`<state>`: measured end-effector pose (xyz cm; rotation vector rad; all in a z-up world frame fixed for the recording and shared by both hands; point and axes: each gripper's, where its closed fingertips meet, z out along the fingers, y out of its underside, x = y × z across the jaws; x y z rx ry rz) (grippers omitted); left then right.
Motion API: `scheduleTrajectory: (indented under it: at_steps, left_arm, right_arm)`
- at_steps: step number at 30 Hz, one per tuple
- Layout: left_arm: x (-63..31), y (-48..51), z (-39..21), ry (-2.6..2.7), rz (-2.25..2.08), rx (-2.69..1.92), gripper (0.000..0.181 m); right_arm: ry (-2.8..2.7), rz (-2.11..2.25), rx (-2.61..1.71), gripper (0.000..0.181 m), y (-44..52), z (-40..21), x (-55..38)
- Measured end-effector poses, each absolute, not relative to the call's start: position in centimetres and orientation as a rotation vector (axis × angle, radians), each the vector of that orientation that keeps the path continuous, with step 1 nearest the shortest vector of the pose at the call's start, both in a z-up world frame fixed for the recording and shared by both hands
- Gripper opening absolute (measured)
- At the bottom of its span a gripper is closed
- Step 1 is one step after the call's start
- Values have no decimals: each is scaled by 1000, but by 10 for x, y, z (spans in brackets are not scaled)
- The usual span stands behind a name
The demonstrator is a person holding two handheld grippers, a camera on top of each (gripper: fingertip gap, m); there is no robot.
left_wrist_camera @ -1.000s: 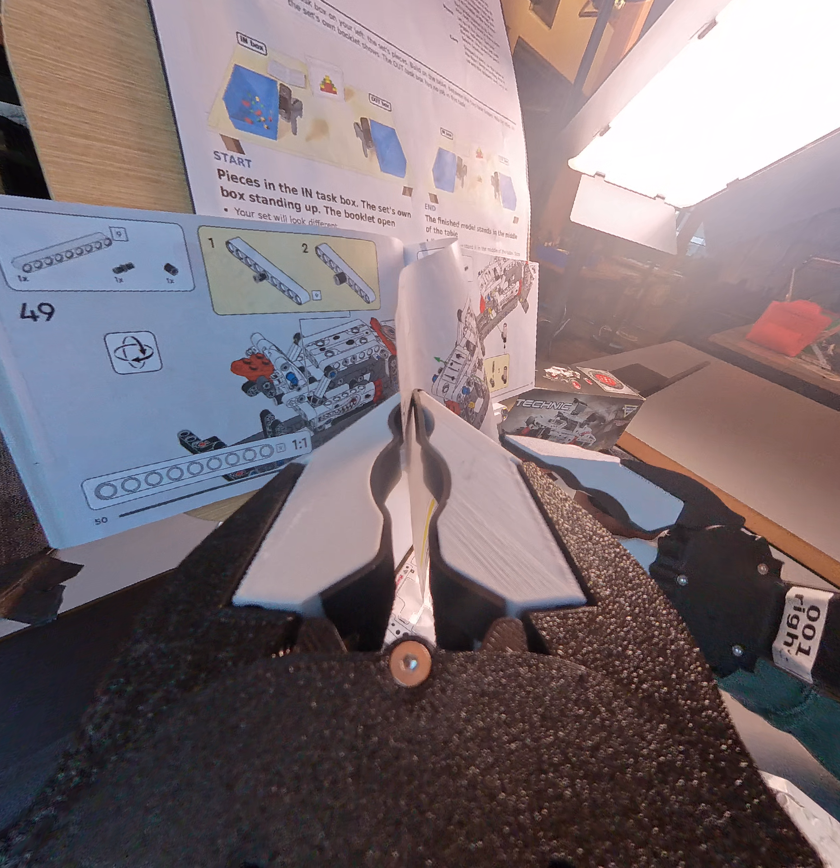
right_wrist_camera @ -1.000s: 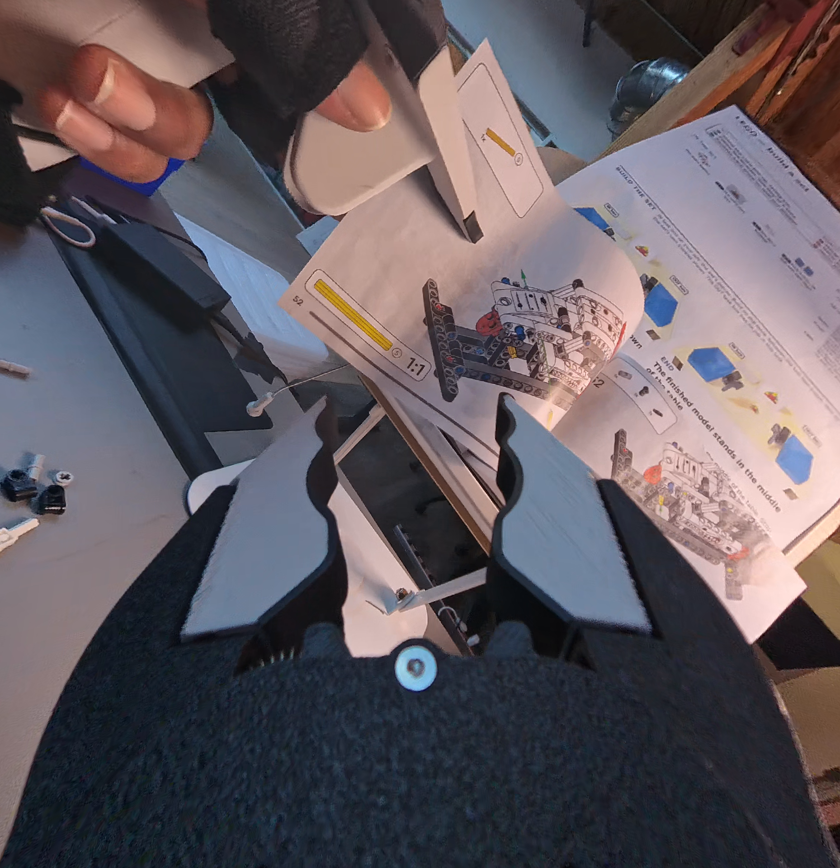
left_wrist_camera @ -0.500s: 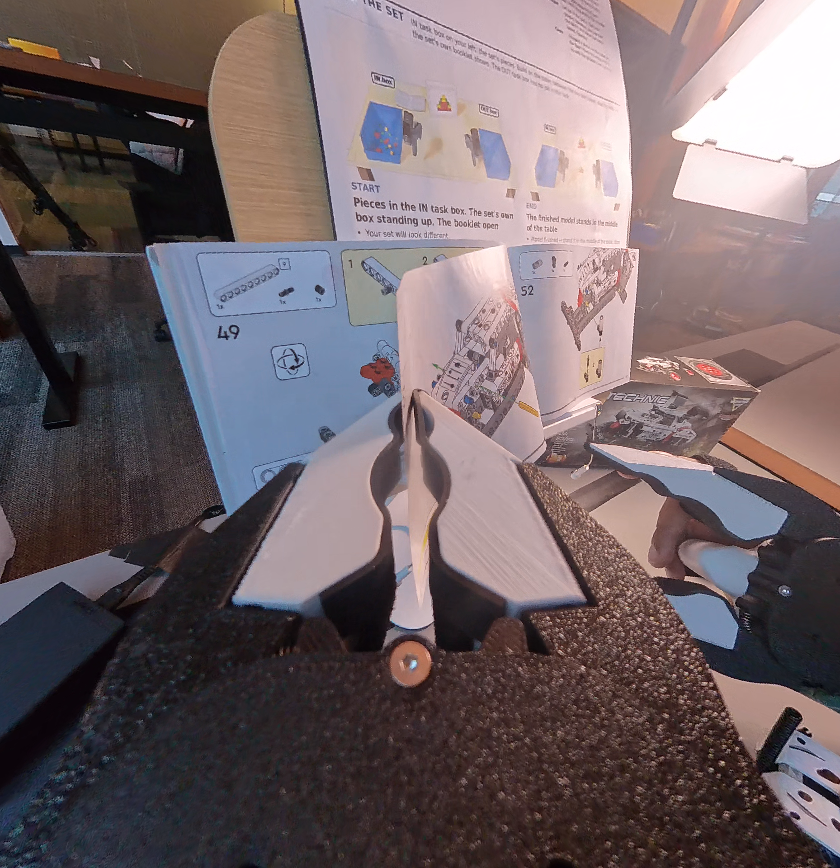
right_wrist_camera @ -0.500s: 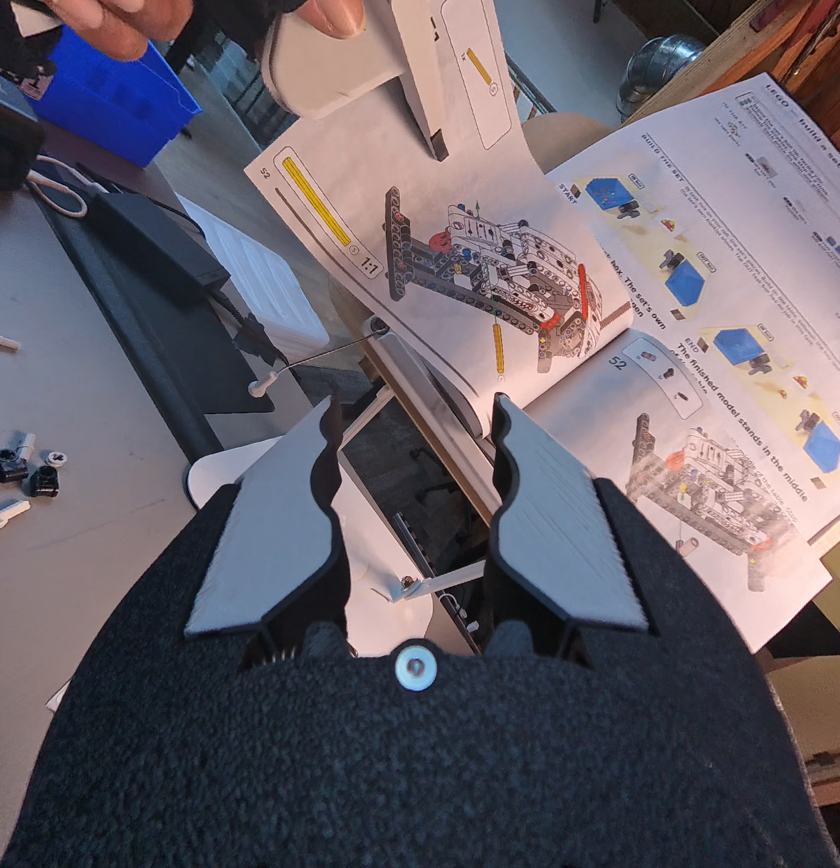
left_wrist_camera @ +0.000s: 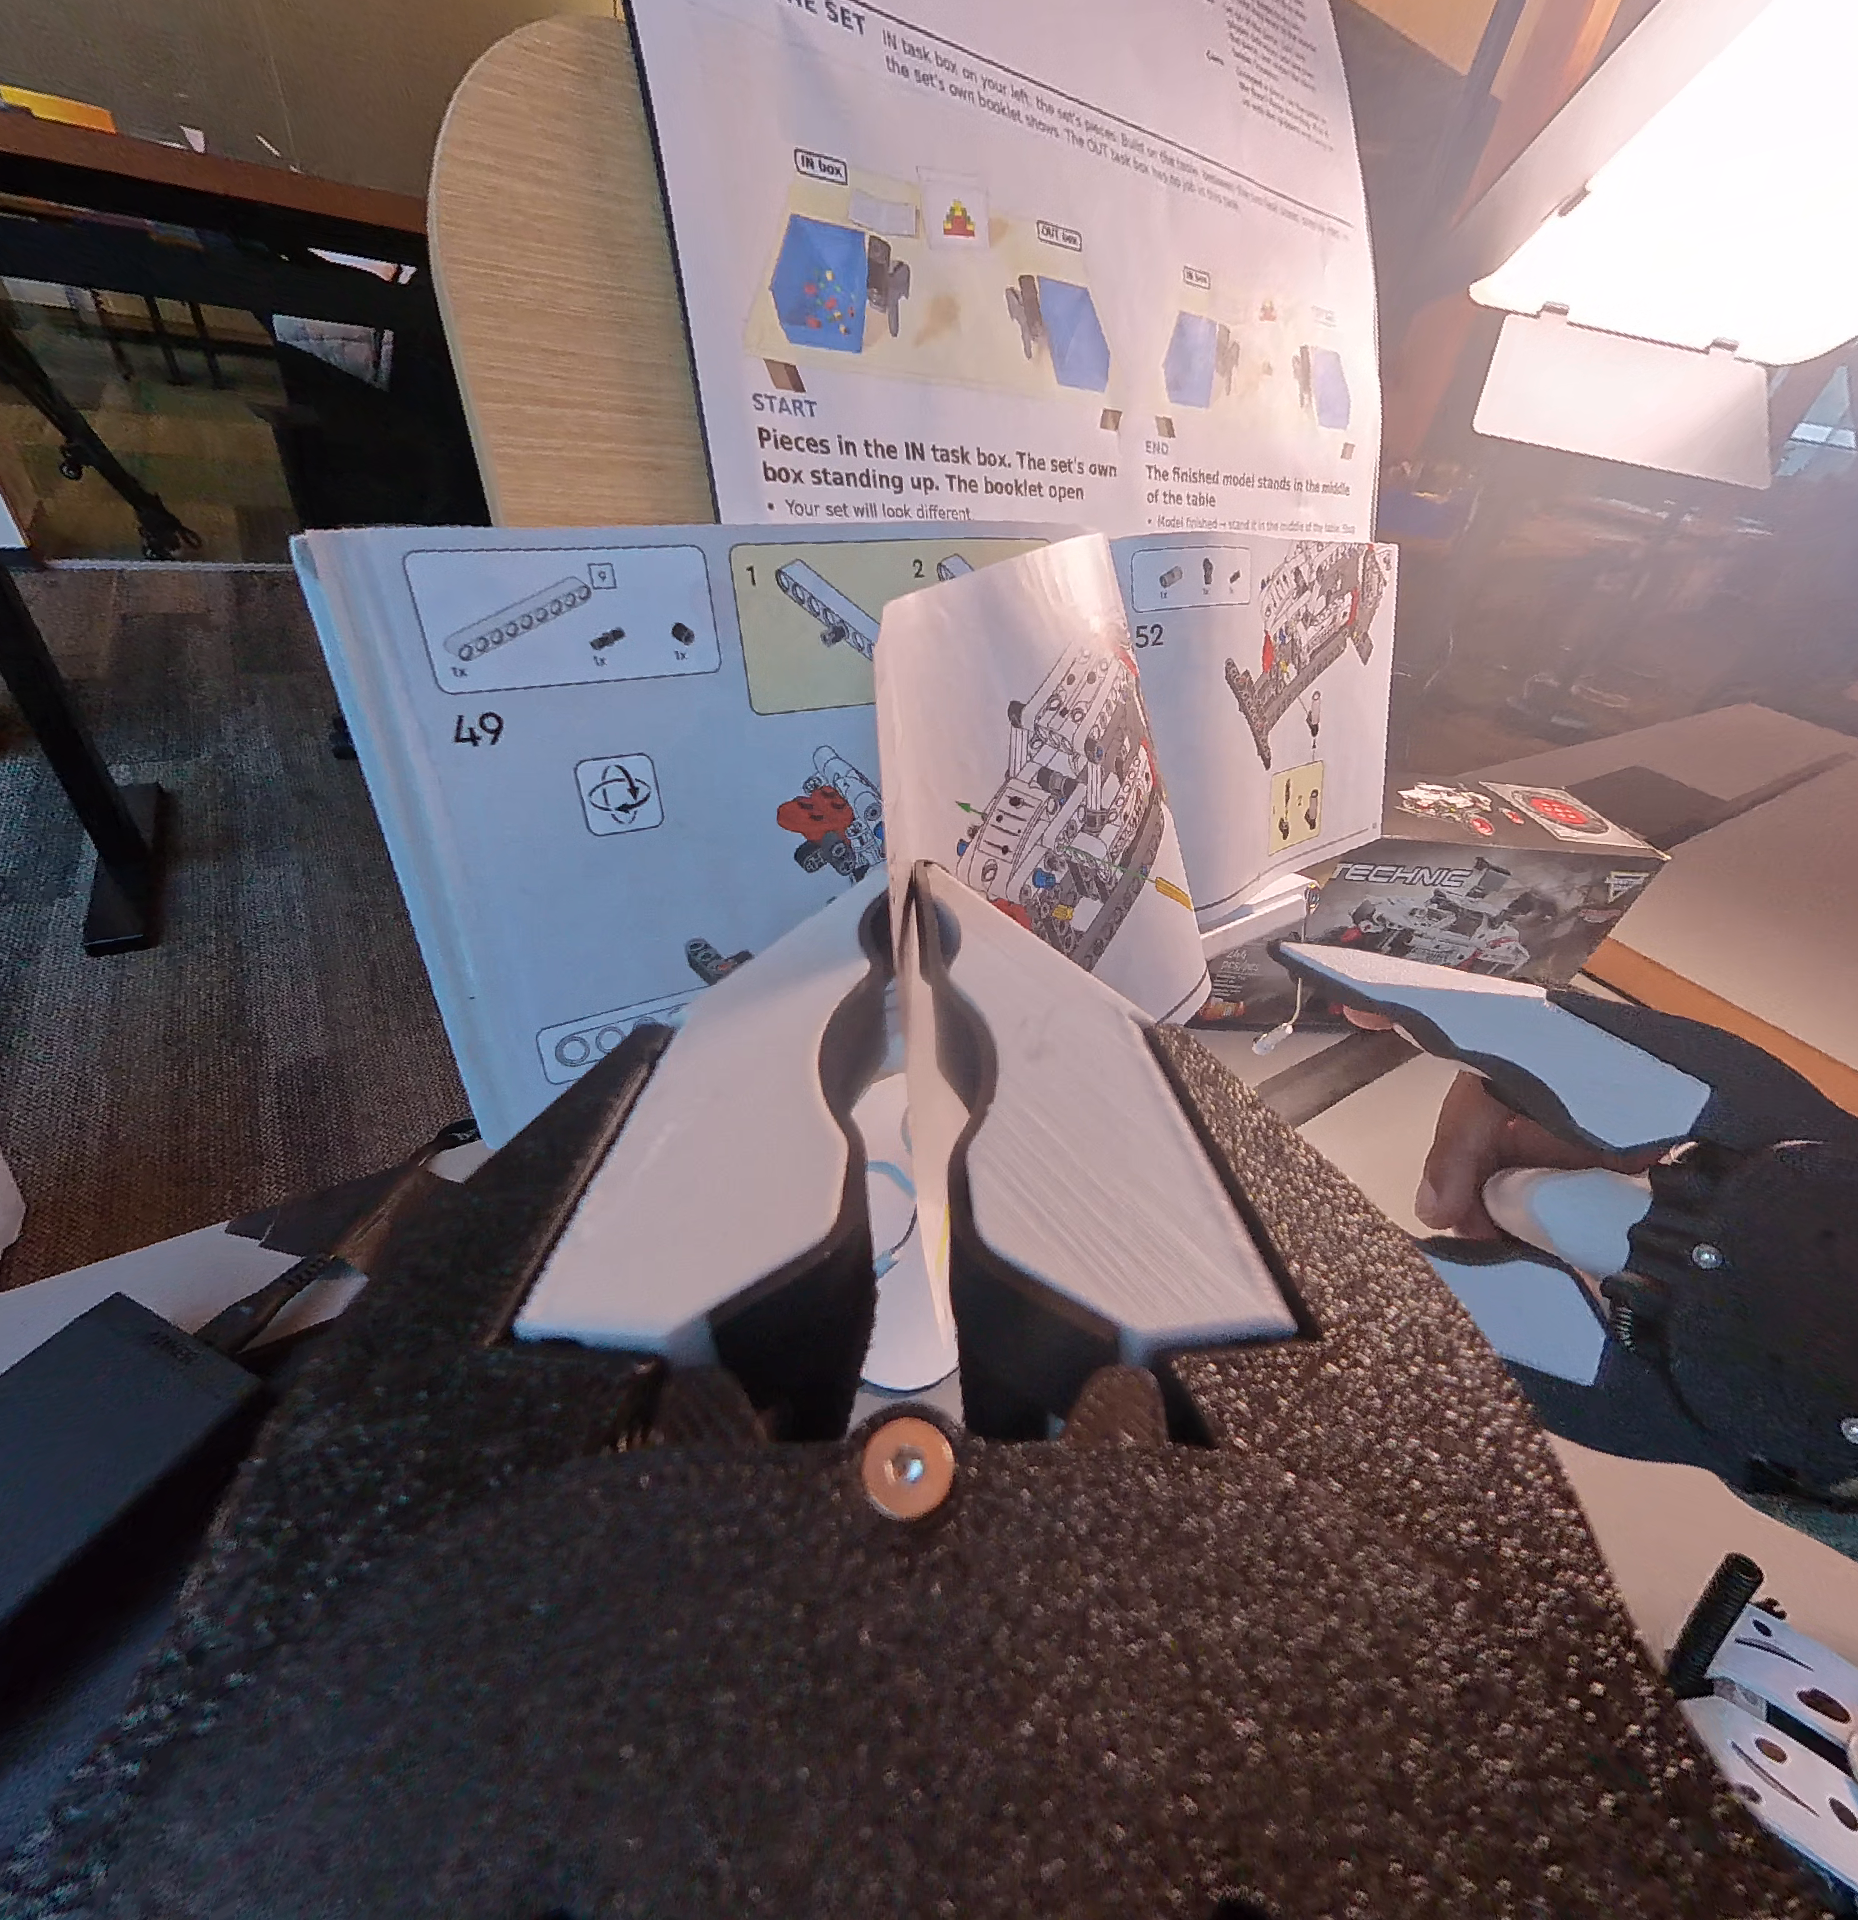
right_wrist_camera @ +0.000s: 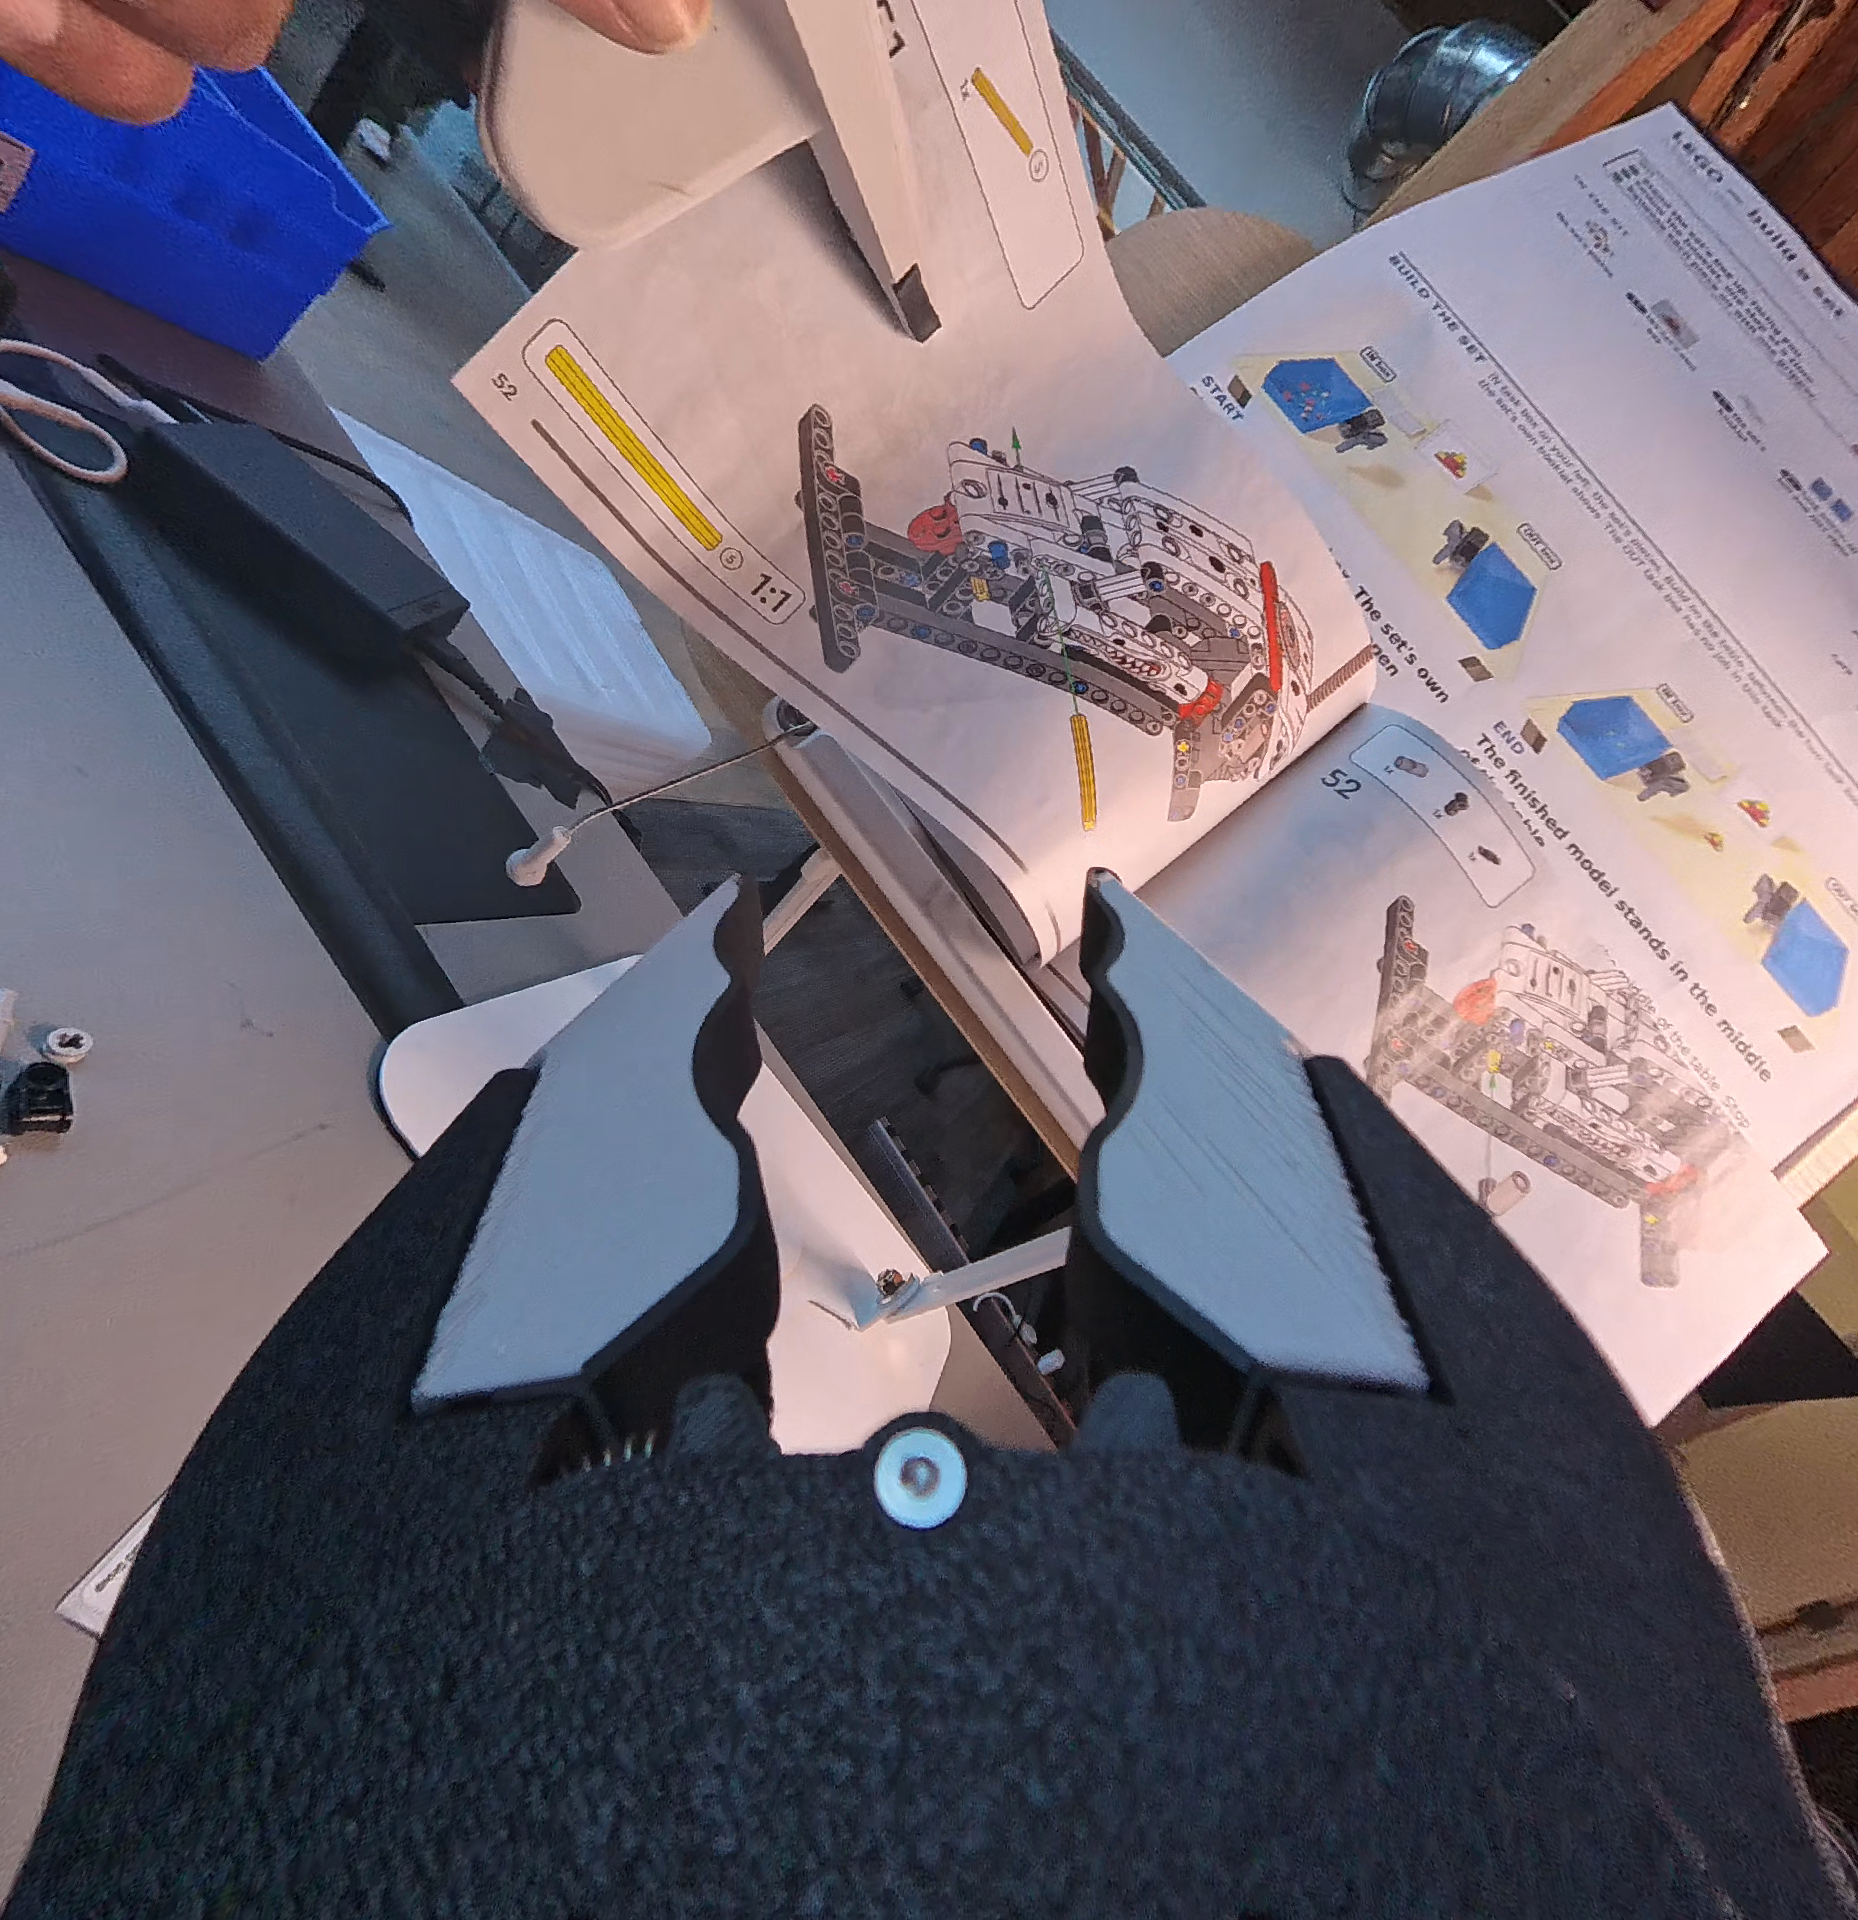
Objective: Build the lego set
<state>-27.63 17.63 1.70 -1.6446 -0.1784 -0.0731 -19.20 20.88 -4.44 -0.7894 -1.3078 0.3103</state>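
Clearly the page [left_wrist_camera: 1018, 790] is the thing in hand now: a thin, glossy leaf of the booklet [left_wrist_camera: 551, 790], light and limp, curling over on itself where it is lifted. It should bend freely but crease or tear near the spine if pulled hard, and its slick face may slide out of smooth pads. The free outer edge looks like the best place to hold it, well away from the binding, with a gentle pinch.

The left gripper [left_wrist_camera: 912, 904] does just that. Its jaws are pressed together on the page's edge, the sheet running down between them, and it points roughly level at the booklet, which stands open and propped upright at the table's far edge, in front of a big printed sheet [left_wrist_camera: 1008, 260]. In the right wrist view this gripper comes in from the top, with a person's fingers [right_wrist_camera: 634, 16] on it, the page [right_wrist_camera: 904, 540] arching from it down to the spine.

The right gripper [right_wrist_camera: 914, 904] is idle, jaws spread wide and holding nothing, aimed at the booklet's lower edge near the stand [right_wrist_camera: 904, 862]. Loose lego parts [right_wrist_camera: 31, 1091] lie on the table [right_wrist_camera: 177, 1195] to its left, a blue bin [right_wrist_camera: 177, 218] farther off, the set's box [left_wrist_camera: 1465, 904] just beside the booklet.
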Motion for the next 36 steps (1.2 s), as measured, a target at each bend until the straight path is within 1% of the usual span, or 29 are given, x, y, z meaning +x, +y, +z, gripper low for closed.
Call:
scheduleTrajectory:
  at_steps: [2,5,8,11,14,19,23,29,33,36]
  left_arm:
    - [-279,176,17,-178,-61,-1647,0]
    - [-288,175,19,-176,-30,-1651,0]
    - [-302,178,20,-154,55,-1676,0]
    - [-318,185,23,-129,135,-1698,0]
    - [-336,192,22,-131,203,-1725,0]
    - [-359,196,15,-129,289,-1774,8]
    - [-370,184,14,-136,334,-1787,14]
    - [-374,142,20,-178,315,-1741,23]
    - [-347,114,13,-148,248,-1729,28]
    - [-308,93,5,-121,122,-1719,29]
  right_arm:
    - [-1296,336,-814,59,212,-43,-192]
    - [-1256,438,-895,52,219,-39,-190]
    - [-1158,581,-1041,52,236,-30,-187]
    - [-1067,631,-1149,64,256,-19,-188]
    - [-1034,566,-1235,78,279,-21,-196]
    - [-1027,391,-1270,84,300,-29,-202]
    - [-1018,356,-1292,84,300,-30,-203]
    - [-1026,420,-1307,85,296,-29,-196]
    - [-1038,567,-1282,81,279,-20,-182]
    - [-1100,699,-1231,72,249,-17,-166]
